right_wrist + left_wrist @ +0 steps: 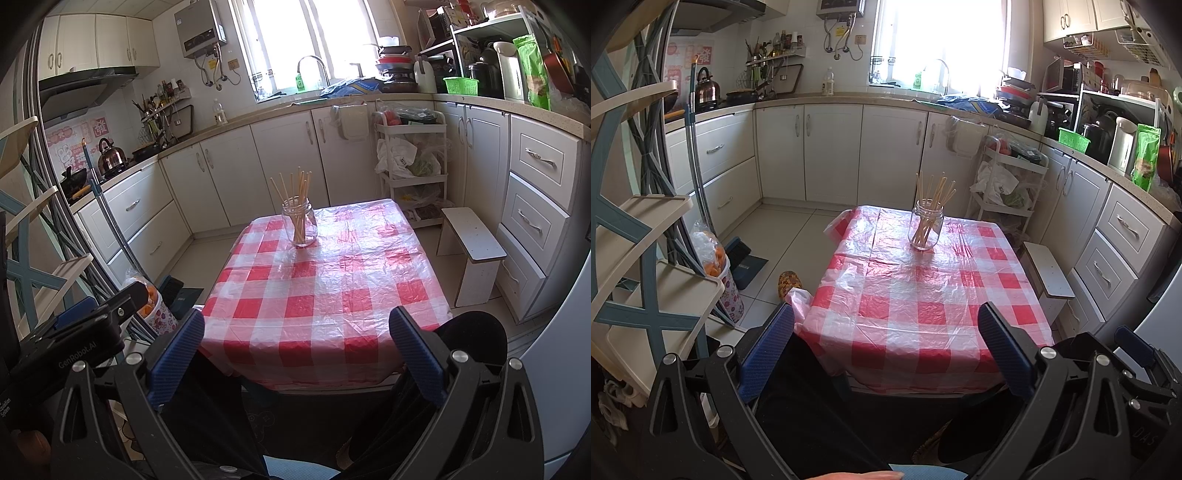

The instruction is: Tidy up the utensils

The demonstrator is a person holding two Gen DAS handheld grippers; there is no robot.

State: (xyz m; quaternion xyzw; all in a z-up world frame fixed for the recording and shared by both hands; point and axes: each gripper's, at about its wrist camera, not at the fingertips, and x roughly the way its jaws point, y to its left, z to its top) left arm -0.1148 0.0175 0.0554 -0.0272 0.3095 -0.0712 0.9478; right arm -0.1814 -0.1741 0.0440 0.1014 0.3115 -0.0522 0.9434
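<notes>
A clear glass jar (925,228) stands upright at the far end of a small table with a red and white checked plastic cloth (923,317). Several wooden chopsticks (934,192) stand in the jar, fanned out above its rim. The jar (300,225) and chopsticks (295,188) also show in the right wrist view. My left gripper (886,314) is open and empty, held back from the table's near edge. My right gripper (297,321) is open and empty too, at the near edge of the table (325,295). The left gripper's body (92,325) shows at the left of the right wrist view.
A small white stool (472,247) stands right of the table. A white trolley with bags (410,162) stands behind it. A shelf rack (646,258) and a flowered bin (727,288) stand to the left. Kitchen cabinets (834,155) run along the back and right.
</notes>
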